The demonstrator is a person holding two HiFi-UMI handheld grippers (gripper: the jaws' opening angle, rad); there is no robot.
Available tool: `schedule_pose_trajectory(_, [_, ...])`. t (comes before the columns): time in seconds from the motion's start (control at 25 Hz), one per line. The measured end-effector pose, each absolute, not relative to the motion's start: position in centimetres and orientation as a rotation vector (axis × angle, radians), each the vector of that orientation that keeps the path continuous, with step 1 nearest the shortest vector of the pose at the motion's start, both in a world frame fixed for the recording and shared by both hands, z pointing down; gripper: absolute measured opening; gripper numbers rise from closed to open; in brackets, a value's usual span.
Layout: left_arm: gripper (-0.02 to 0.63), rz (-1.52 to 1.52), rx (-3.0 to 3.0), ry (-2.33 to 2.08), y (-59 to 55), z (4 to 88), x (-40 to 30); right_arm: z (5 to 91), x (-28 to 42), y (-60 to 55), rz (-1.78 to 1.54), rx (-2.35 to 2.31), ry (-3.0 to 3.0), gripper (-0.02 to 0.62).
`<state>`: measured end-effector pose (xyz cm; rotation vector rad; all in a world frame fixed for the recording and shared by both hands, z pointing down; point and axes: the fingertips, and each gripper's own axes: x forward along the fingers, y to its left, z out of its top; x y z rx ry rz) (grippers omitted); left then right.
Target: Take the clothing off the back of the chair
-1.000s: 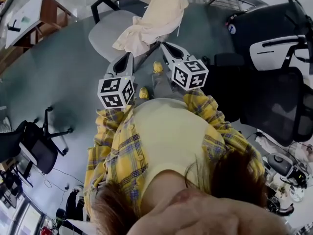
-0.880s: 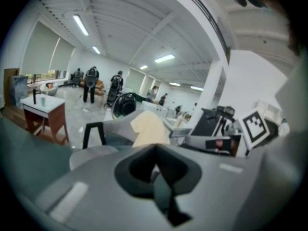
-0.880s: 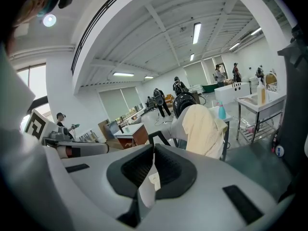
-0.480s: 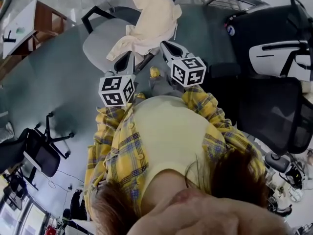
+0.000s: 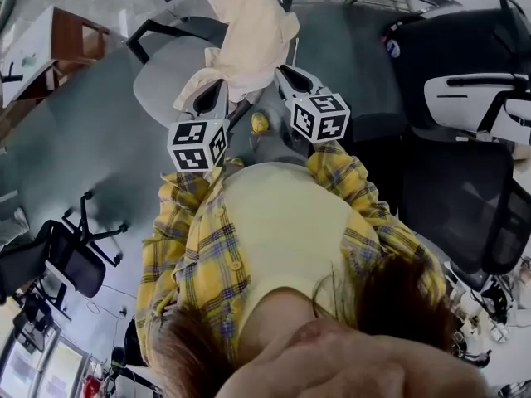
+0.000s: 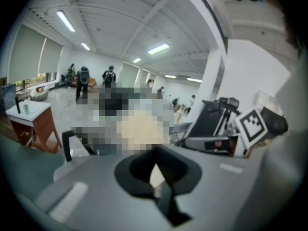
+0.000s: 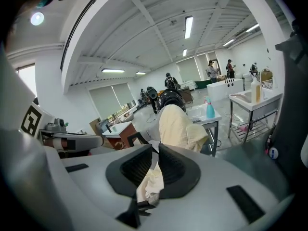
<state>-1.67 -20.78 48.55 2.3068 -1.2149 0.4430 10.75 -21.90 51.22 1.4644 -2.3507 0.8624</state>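
A cream garment [image 5: 249, 36] hangs over the back of a grey office chair [image 5: 162, 77] and trails onto its seat. In the head view both grippers are held out side by side toward it. My left gripper [image 5: 211, 89] points at the garment's lower edge over the seat, with its jaws together. My right gripper [image 5: 282, 73] sits beside the garment's right edge, also shut. In the right gripper view the garment [image 7: 180, 126] shows straight ahead past the shut right gripper [image 7: 156, 158]. The left gripper [image 6: 155, 160] looks shut and empty in its own view.
Black office chairs [image 5: 465, 189] stand close on the right. A wooden desk [image 5: 62, 31] is at the upper left and a small black chair [image 5: 70, 255] at the lower left. A table with a blue bottle [image 7: 210, 110] stands behind the chair. People stand far off.
Both grippers have moved forward toward the chair. The garment and chair now sit closer to the jaw tips in the head view. Both pairs of jaws stay together.
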Motion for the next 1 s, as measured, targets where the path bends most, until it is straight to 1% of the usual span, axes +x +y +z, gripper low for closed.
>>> schedule_pose_trajectory(0.24, [0.006, 0.475, 2.298, -1.224, -22.7, 49.4, -0.4, 52.6, 12.5, -24.0, 0.886, 1.478, -2.334, 0.017])
schedule_pose_trajectory(0.32, [0.006, 0.485, 2.292, -1.230, -23.2, 49.7, -0.3, 53.0, 13.1, -24.8, 0.897, 1.482, -2.332, 0.026])
schedule_pose_trajectory(0.36, [0.006, 0.490, 2.288, -1.234, -23.5, 49.9, -0.2, 53.2, 13.3, -25.2, 0.904, 1.481, -2.331, 0.056])
schedule_pose_trajectory(0.4, [0.006, 0.494, 2.284, -1.237, -23.8, 50.1, 0.0, 53.5, 13.5, -25.5, 0.912, 1.478, -2.331, 0.101])
schedule_pose_trajectory(0.64, [0.006, 0.535, 2.258, -1.246, -25.0, 51.2, 0.6, 55.2, 14.8, -27.6, 0.994, 1.480, -2.332, 0.169])
schedule_pose_trajectory(0.76, [0.006, 0.550, 2.249, -1.252, -25.7, 51.6, 0.9, 56.2, 15.2, -28.9, 1.075, 1.474, -2.339, 0.224])
schedule_pose_trajectory(0.84, [0.006, 0.561, 2.247, -1.255, -26.3, 51.8, 1.0, 57.0, 15.5, -29.7, 1.129, 1.476, -2.332, 0.239])
schedule_pose_trajectory(1.0, [0.006, 0.585, 2.244, -1.258, -27.2, 52.4, 1.5, 58.3, 15.7, -31.0, 1.248, 1.473, -2.329, 0.249])
